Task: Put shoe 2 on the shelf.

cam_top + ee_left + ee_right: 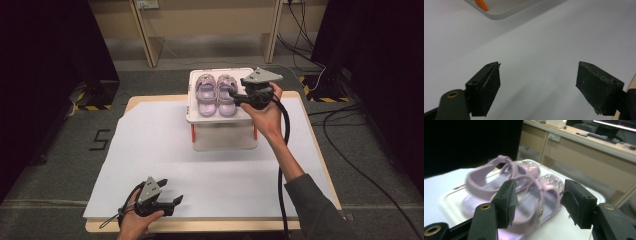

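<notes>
Two lilac sandals stand side by side on a white raised tray (195,118) with orange legs at the table's far middle: a left sandal (205,95) and a right sandal (225,102). My right gripper (234,97) reaches in from the right at the right sandal. In the right gripper view, my right gripper (540,195) is open, its jaws either side of the near sandal (549,182)'s strap, with the other sandal (481,180) behind. My left gripper (171,192) is open and holds nothing, low over the white sheet at the front left; its jaws (537,82) stand wide apart.
A white sheet (200,170) covers the wooden table. The tray's corner (499,15) and an orange leg (482,5) show far off in the left gripper view. Cables (350,150) lie on the floor at the right. Desk legs (145,35) stand behind the table.
</notes>
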Motion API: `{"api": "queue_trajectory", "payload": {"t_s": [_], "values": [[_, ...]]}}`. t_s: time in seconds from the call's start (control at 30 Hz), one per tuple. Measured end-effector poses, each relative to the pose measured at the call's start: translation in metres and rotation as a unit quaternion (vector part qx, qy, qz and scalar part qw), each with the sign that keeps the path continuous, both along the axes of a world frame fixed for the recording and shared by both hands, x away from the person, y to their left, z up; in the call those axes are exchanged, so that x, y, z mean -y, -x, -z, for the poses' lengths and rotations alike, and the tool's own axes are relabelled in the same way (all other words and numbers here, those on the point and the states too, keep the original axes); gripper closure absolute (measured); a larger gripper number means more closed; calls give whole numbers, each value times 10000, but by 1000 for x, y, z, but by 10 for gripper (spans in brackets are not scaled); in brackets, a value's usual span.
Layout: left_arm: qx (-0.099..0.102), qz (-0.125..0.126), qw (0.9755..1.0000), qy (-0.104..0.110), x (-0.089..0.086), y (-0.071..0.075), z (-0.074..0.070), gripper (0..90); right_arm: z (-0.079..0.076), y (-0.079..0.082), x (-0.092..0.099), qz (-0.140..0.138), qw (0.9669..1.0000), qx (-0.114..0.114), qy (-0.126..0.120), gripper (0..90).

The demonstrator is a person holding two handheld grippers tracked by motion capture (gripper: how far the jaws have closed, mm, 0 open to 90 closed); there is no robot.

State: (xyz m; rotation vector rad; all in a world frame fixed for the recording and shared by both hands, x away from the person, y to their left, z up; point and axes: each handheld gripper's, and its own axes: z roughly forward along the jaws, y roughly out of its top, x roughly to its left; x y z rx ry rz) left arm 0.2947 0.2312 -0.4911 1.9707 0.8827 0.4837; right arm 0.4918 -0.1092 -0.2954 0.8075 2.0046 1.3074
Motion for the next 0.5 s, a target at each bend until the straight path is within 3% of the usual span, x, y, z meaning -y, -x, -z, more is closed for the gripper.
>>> {"api": "queue_trajectory", "payload": {"t_s": [0.1,0.5], "values": [[2,-1,10000,-17,0,0,0,188,3,12,11,-87,9996,-61,-269,409],[-21,-23,10000,-35,-1,0,0,188,18,45,31,-347,9979,-191,-514,372]]}}
